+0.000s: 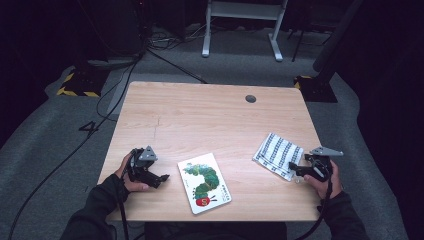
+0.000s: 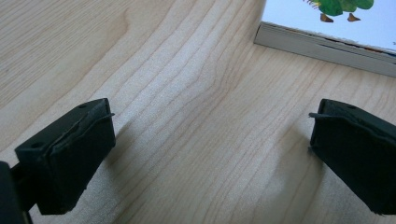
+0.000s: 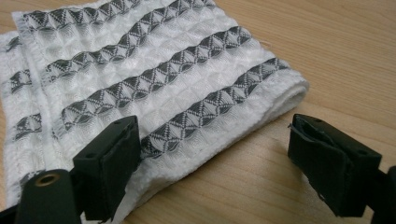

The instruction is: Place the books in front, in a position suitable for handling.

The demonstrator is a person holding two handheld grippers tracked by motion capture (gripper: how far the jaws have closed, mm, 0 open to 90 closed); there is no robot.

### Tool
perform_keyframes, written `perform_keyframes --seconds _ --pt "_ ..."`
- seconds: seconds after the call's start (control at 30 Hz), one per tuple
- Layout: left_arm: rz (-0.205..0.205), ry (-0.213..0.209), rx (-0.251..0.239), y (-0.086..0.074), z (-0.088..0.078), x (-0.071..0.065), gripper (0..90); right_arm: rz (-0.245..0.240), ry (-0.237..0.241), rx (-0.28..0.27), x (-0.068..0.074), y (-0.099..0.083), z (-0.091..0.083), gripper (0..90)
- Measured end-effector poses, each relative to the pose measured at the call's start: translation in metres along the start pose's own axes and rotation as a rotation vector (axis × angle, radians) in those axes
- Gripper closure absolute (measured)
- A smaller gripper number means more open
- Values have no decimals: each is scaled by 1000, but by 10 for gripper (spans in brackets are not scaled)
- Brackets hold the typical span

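The person is sitting at the near edge of the wooden table point(image 1: 210, 115), holding a gripper in each hand. The left gripper point(image 1: 156, 178) is resting low on the tabletop, its jaws standing wide apart with nothing but bare wood between them; in the left gripper view point(image 2: 210, 154) the grain is running straight through the gap. Just beyond that gripper's tips, a little off to one side, a picture book point(image 1: 204, 183) is lying flat with its green caterpillar cover facing up, and the left gripper view is catching the book's point(image 2: 327, 28) near corner and its page edges, apart from both jaws. The right gripper point(image 1: 296, 169) is sitting near the table's other near corner, and its jaws are likewise spread wide and gripping nothing. Directly in front of it a folded white cloth with dark stripes point(image 1: 278, 155) is lying flat on the wood. In the right gripper view point(image 3: 212, 161) one jaw is hovering over the near edge of the cloth point(image 3: 140, 79), or perhaps just touching it, I cannot tell which, while the other jaw is standing over bare wood beside the cloth's folded corner. Book and cloth are lying well apart from each other, the book between the two grippers and nearer the left one. Cables are trailing from both grippers towards the person's dark sleeves.
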State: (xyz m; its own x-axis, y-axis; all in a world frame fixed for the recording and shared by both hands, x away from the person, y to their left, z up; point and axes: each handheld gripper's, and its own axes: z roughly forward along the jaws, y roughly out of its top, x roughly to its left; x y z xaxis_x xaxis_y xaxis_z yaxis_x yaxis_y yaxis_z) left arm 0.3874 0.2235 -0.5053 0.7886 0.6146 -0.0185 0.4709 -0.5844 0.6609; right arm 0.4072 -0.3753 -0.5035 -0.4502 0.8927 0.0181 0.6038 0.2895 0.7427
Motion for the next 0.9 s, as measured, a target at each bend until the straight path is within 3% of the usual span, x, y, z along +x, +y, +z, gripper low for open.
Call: perform_keyframes --seconds 0.3,0.47,0.67,0.9 --pt "-1 3 0 0 0 -1 3 -1 0 0 0 0 0 174" --pt "30 -20 0 -3 -2 -10 4 -2 -3 4 0 1 -1 183" --pt "56 -44 0 -2 -1 -26 4 -57 -24 -38 12 7 -13 263" --pt "106 -83 2 6 6 -46 4 -139 19 -50 35 13 -18 278"
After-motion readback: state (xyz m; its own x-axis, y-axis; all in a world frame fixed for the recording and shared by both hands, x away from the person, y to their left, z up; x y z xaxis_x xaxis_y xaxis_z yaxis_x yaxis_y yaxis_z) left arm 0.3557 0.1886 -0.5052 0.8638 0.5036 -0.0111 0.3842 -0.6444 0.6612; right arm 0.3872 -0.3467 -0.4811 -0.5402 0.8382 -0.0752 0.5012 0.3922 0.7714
